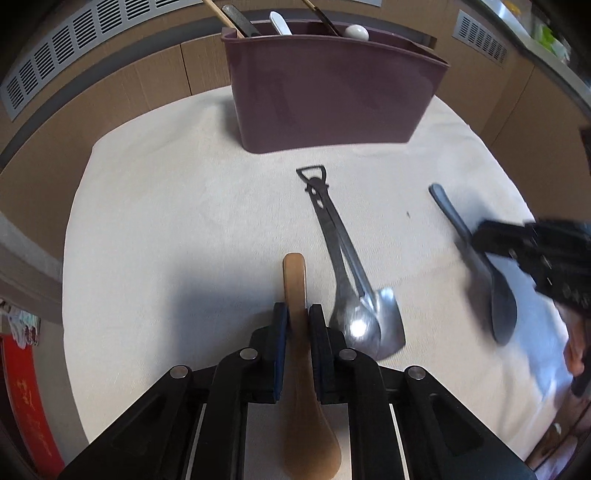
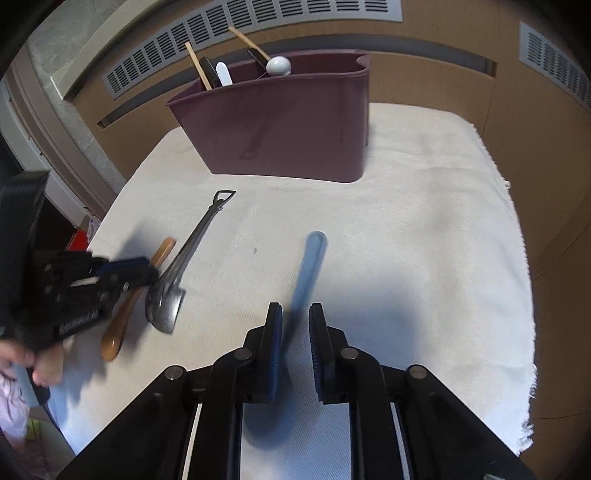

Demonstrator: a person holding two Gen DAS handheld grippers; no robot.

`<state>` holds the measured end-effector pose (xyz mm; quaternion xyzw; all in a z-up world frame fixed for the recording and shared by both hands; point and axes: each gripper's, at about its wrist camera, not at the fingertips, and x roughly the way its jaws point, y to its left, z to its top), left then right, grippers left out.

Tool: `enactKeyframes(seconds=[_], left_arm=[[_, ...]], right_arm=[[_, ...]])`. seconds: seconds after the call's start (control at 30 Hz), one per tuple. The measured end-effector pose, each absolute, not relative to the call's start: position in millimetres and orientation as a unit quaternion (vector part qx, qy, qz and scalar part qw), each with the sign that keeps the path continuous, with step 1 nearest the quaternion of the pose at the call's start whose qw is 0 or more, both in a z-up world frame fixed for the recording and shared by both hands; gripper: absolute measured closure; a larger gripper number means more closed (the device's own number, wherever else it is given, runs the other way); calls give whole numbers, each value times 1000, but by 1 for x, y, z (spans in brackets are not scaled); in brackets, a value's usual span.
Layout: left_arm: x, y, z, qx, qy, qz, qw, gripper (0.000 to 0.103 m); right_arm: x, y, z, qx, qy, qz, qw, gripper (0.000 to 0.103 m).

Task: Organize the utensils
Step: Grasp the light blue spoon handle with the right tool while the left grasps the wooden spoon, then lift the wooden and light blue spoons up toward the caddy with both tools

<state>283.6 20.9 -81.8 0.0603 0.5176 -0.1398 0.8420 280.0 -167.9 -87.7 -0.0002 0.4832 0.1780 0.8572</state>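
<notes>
A maroon utensil holder point(image 1: 332, 92) stands at the back of the cloth and also shows in the right wrist view point(image 2: 280, 125); several utensils stick out of it. My left gripper point(image 1: 297, 314) is shut on the handle of a brown spoon point(image 1: 295, 280), which lies on the cloth. A metal spoon and small metal shovel point(image 1: 354, 288) lie together just right of it. My right gripper point(image 2: 295, 314) straddles the handle of a blue-grey spoon point(image 2: 312, 258) with a gap on the right side; the spoon looks blurred. The left gripper shows in the right wrist view point(image 2: 147, 271) too.
A cream cloth point(image 1: 184, 221) covers the table; its frayed right edge point(image 2: 517, 258) is close. Brown panels with grey vents point(image 2: 258, 29) stand behind the holder. A red object point(image 1: 26, 398) sits low on the left.
</notes>
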Motion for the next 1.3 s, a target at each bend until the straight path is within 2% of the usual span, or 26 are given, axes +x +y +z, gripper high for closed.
enactKeyframes(seconds=[0.37, 0.4, 0.5, 0.7, 1.03, 1.13, 1.2, 1.3], left_arm=[[291, 19, -82, 80, 552, -150, 817, 90], [293, 18, -82, 81, 554, -150, 815, 90], [297, 19, -83, 80, 559, -148, 812, 90], [293, 22, -84, 73, 541, -146, 825, 91], [243, 39, -72, -22, 491, -156, 857, 91], [223, 37, -56, -32, 445, -146, 883, 91], [211, 42, -45, -55, 411, -137, 900, 91], [202, 54, -37, -99, 382, -132, 909, 91]], right_arm=[[300, -128, -92, -90, 504, 143, 847, 90], [299, -130, -92, -89, 504, 146, 847, 95], [294, -136, -92, -85, 501, 159, 847, 98], [283, -151, -88, -62, 490, 168, 853, 99], [264, -175, -72, -25, 467, 188, 864, 100], [269, -178, -74, -12, 479, 187, 857, 91], [275, -178, -77, 3, 487, 186, 853, 80], [284, -170, -84, -3, 494, 167, 853, 79]])
